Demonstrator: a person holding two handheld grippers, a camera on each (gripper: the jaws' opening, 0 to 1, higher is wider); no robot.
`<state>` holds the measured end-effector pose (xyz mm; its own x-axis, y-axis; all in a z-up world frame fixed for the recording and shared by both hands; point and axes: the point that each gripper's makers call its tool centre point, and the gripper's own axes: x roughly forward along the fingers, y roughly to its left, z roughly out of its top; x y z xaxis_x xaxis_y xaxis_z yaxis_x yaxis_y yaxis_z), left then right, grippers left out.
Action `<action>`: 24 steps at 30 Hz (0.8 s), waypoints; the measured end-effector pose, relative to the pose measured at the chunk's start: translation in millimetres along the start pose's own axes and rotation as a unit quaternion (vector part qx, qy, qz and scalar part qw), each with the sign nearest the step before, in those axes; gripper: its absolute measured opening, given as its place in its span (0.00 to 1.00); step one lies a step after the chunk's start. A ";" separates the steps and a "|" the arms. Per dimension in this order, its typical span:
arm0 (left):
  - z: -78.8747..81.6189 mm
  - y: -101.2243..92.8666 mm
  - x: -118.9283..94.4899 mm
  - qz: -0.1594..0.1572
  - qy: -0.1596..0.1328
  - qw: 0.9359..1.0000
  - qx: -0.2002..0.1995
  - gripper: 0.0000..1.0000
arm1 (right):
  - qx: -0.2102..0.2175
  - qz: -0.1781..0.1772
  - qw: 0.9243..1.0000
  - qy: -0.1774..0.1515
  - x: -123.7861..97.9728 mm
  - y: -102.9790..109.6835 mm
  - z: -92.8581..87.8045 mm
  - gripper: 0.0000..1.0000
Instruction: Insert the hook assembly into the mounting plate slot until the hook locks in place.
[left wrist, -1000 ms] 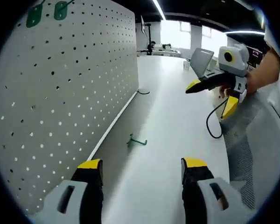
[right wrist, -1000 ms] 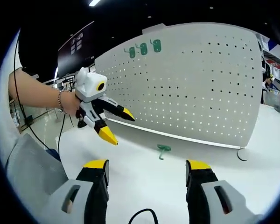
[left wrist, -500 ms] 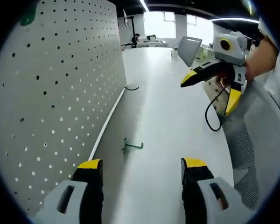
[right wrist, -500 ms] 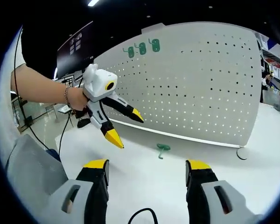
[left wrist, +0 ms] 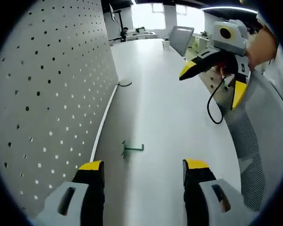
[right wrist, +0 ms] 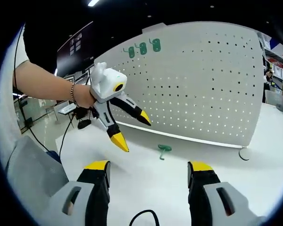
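Green hook lies loose on the table, both grippers spread and empty.

The green hook (left wrist: 132,149) (right wrist: 163,149) lies flat on the white table (left wrist: 174,122) (right wrist: 146,179), just near the foot of the upright pegboard (left wrist: 47,94) (right wrist: 203,89), nothing touching it. The left gripper (left wrist: 144,169) (right wrist: 132,129) hovers above it, jaws apart. The right gripper (right wrist: 148,172) (left wrist: 210,77) waits further back with jaws apart, a black cable (left wrist: 212,113) hanging under it. Three more green hooks (right wrist: 142,48) sit at the board's top left. Risk, as I judge it: the hook is thin and flat, so a closing jaw could skid it toward the board or pinch it crooked, leaving its prongs misaligned with the holes.
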<state>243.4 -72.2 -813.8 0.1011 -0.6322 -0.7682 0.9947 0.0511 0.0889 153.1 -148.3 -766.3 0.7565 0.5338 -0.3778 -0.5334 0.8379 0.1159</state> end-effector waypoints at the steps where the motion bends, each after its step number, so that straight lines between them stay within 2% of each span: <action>1: 0.2 0.6 0.6 0.000 0.001 1.000 0.002 0.70 | 0.001 0.000 1.000 0.000 0.0 -0.2 -0.1 0.64; 10: 3.2 2.2 9.5 -0.013 0.014 1.000 0.016 0.69 | 0.002 -0.001 1.000 0.001 -0.4 -1.0 -0.3 0.64; 24: -0.8 11.3 22.4 -0.027 0.038 0.998 0.032 0.68 | -0.006 0.005 1.000 0.009 1.9 2.4 -3.8 0.65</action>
<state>257.0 -85.1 -830.6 0.0513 -0.5724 -0.8184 0.9959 -0.0314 0.0845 151.9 -145.7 -770.3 0.7441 0.5402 -0.3931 -0.5458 0.8308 0.1087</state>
